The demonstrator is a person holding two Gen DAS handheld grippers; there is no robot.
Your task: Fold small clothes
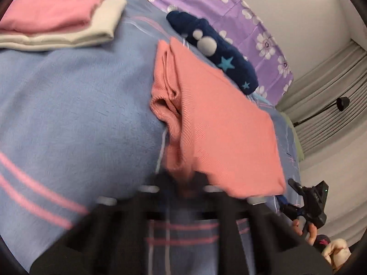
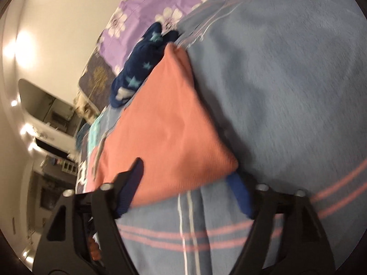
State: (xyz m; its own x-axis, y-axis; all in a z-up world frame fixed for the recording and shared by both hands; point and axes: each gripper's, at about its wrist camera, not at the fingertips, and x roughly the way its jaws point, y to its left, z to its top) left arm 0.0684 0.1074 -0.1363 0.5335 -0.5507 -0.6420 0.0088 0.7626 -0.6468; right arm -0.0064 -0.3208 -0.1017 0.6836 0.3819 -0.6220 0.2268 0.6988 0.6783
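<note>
Salmon garment [image 1: 220,126] flat on blue striped blanket [image 1: 68,114], beside navy star garment [image 1: 213,48] near bed's purple-sheet [image 1: 240,11] edge. Left gripper [image 1: 183,183] pinched shut on salmon hem. Right gripper [image 2: 185,190] jaws apart, straddling salmon corner. Pink-and-cream folded pile [image 1: 57,23] at blanket's far side.

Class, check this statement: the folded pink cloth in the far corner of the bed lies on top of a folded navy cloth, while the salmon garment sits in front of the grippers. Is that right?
Not quite. In the left wrist view the folded pink cloth lies on a folded cream-white cloth, not a navy one. The navy star-patterned piece lies apart, just beyond the salmon garment, which does sit in front of the grippers.
</note>
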